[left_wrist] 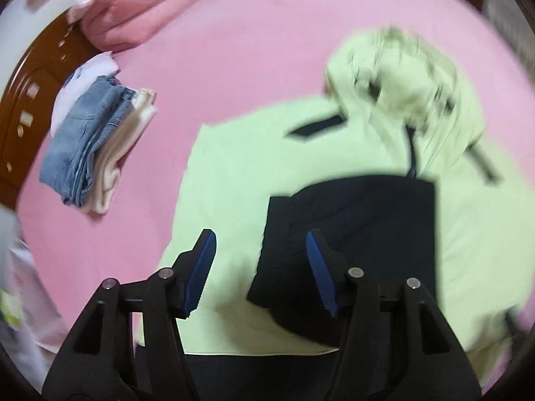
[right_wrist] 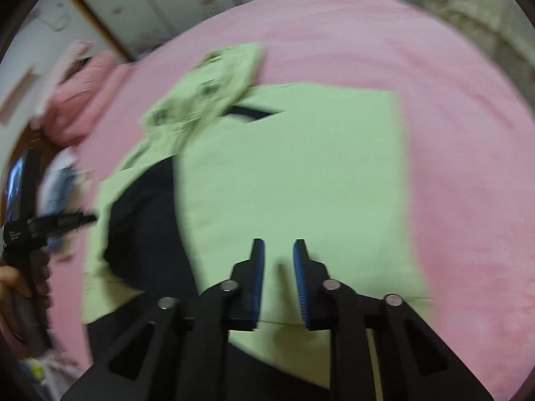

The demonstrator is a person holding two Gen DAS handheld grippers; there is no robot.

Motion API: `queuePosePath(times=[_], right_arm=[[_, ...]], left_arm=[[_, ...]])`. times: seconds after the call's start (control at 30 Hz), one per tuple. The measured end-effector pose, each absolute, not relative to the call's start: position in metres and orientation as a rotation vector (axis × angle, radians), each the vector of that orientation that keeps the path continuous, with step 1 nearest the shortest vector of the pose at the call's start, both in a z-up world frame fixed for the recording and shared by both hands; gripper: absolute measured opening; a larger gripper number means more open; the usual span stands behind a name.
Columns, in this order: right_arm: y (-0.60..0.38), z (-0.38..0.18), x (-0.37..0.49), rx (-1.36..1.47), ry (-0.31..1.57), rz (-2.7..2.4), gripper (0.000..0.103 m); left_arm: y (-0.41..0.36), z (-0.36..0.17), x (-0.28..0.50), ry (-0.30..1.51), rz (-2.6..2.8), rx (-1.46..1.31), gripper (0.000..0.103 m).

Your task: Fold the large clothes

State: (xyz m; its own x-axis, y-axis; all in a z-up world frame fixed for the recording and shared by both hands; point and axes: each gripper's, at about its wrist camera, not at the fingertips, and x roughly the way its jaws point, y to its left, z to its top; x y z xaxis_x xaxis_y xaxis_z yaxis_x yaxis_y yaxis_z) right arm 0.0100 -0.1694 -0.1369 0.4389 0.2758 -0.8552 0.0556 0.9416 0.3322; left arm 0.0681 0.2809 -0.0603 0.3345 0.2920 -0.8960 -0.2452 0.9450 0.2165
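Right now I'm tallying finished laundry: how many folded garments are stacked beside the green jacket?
3 visible: blue jeans on top, a cream garment beside them, a white one behind. Others may be hidden.

Pale green jacket [left_wrist: 234,173] with navy lining, pink bedsheet [left_wrist: 234,33], faded blue jeans [left_wrist: 80,140], black tongs [left_wrist: 260,260] with blue pads

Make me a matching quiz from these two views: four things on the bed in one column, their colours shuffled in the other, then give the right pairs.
Things:
1. jacket
2. bed sheet
3. folded jeans
4. jacket lining

Colours:
A. faded blue
B. very dark, near black
C. pale green
D. pink

Pairs: 1-C, 2-D, 3-A, 4-B
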Motion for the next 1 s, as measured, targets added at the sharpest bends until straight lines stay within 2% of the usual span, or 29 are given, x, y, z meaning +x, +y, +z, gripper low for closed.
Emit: queuePosePath(times=[0.03, 0.1, 0.13, 0.17, 0.23, 0.37, 0.53, 0.67, 0.87, 0.93, 1.0], right_arm=[[-0.156, -0.142, 0.015, 0.367, 1.130, 0.192, 0.004], [-0.124, -0.153, 0.024, 0.425, 1.167, 0.289, 0.004], [-0.104, -0.161, 0.030, 0.433, 1.191, 0.332, 0.003], [-0.087, -0.167, 0.033, 0.419, 1.223, 0.363, 0.003], [-0.065, -0.181, 0.040, 0.393, 1.286, 0.366, 0.003], [-0.081, -0.194, 0.044, 0.383, 1.351, 0.247, 0.003], [-0.183, -0.185, 0.023, 0.495, 1.251, 0.070, 0.000], [-0.245, -0.170, 0.001, 0.448, 1.201, -0.138, 0.000], [-0.220, -0.137, 0.006, 0.197, 1.114, -0.364, 0.000], [-0.212, -0.127, 0.004, 0.335, 1.048, -0.329, 0.000], [-0.192, -0.129, 0.008, 0.518, 1.064, -0.132, 0.000]], left_arm=[[0.282, -0.060, 0.063, 1.189, 0.305, -0.032, 0.054], [0.276, -0.078, 0.062, 1.300, 0.189, -0.134, 0.051], [0.274, -0.089, 0.062, 1.351, 0.166, -0.137, 0.039], [0.272, -0.105, 0.065, 1.420, 0.159, -0.131, 0.021], [0.271, -0.144, 0.061, 1.586, 0.205, -0.134, 0.012], [0.276, -0.169, 0.058, 1.603, 0.253, -0.110, 0.011], [0.288, -0.173, 0.063, 1.605, 0.246, -0.125, 0.010], [0.292, -0.178, 0.058, 1.601, 0.202, -0.131, 0.008], [0.308, -0.175, 0.044, 1.560, 0.162, -0.177, 0.008], [0.304, -0.157, 0.038, 1.509, 0.128, -0.116, 0.008], [0.290, -0.136, 0.027, 1.415, 0.002, -0.117, 0.008]])
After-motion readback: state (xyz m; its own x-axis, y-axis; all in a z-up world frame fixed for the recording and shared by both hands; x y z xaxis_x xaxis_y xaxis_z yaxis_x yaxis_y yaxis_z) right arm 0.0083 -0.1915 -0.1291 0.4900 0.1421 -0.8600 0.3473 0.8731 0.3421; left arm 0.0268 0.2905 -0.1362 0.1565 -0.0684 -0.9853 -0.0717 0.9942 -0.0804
